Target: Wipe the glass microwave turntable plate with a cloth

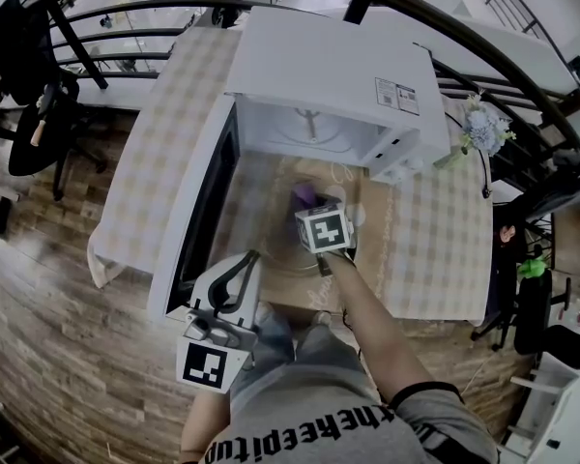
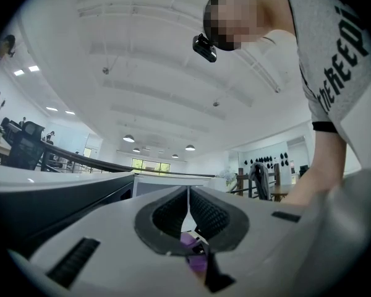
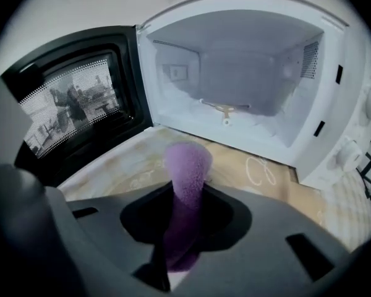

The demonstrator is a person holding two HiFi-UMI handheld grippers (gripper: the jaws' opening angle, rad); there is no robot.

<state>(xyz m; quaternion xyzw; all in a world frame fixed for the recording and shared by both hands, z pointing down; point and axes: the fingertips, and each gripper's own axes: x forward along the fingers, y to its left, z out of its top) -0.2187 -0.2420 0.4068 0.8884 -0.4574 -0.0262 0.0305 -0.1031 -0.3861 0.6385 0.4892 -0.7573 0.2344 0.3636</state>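
Observation:
The glass turntable plate [image 1: 278,247] lies flat on the checked tablecloth in front of the open white microwave [image 1: 338,75]; in the right gripper view the plate [image 3: 133,169] shows only as a faint clear disc. My right gripper [image 1: 310,210] hangs over the plate, shut on a purple cloth [image 1: 304,195]. That cloth [image 3: 187,169] sticks out forward past the right gripper [image 3: 188,200]. My left gripper [image 1: 247,263] is off the table's near edge beside the microwave door, tilted upward. Its jaws [image 2: 187,212] are shut with nothing between them.
The microwave door [image 1: 198,211] stands open to the left, and the cavity [image 3: 235,73] holds only the turntable hub [image 3: 224,111]. The control panel [image 1: 391,153] is at the right. A flower bunch [image 1: 483,129] sits at the table's right end.

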